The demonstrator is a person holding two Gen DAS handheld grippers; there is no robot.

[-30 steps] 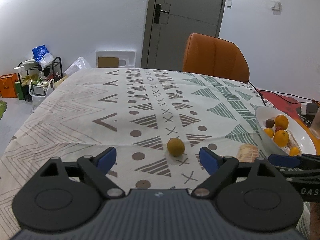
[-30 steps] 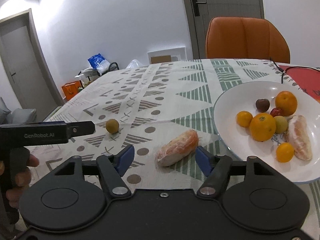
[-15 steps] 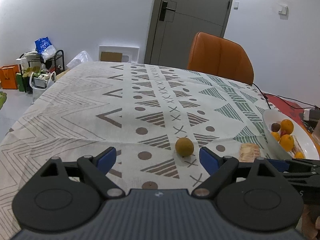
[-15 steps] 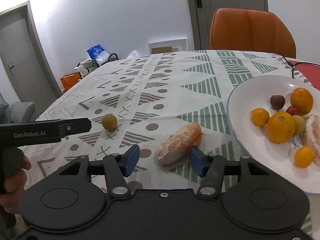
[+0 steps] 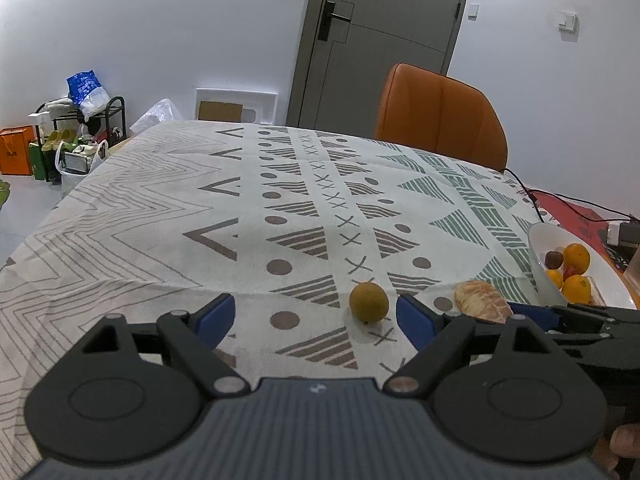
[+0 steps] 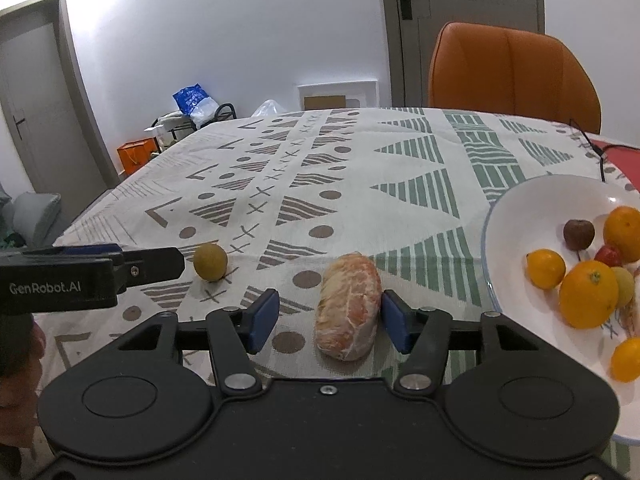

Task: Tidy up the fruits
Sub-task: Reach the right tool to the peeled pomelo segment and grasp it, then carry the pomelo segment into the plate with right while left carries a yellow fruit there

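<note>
A small yellow-brown round fruit (image 5: 369,302) sits on the patterned tablecloth between the fingers of my left gripper (image 5: 316,318), close to the right finger and untouched; these jaws stand wide and are closing slightly. A peeled citrus piece (image 6: 347,306) lies between the fingers of my right gripper (image 6: 331,310). The right pad is at its side and a gap is left at the left pad. The white plate (image 6: 520,200) to the right holds oranges, a brown fruit and other small fruits. The left gripper (image 6: 152,266) also shows at the left of the right wrist view.
An orange chair (image 5: 440,116) stands at the table's far side. A black cable (image 6: 592,140) runs over a red mat behind the plate. Past the table's left edge are a rack with bags (image 5: 84,120) and an orange box (image 5: 16,150).
My right gripper has moved forward so the peeled citrus now lies between its fingers, and its jaws have narrowed. The left gripper has barely moved.
</note>
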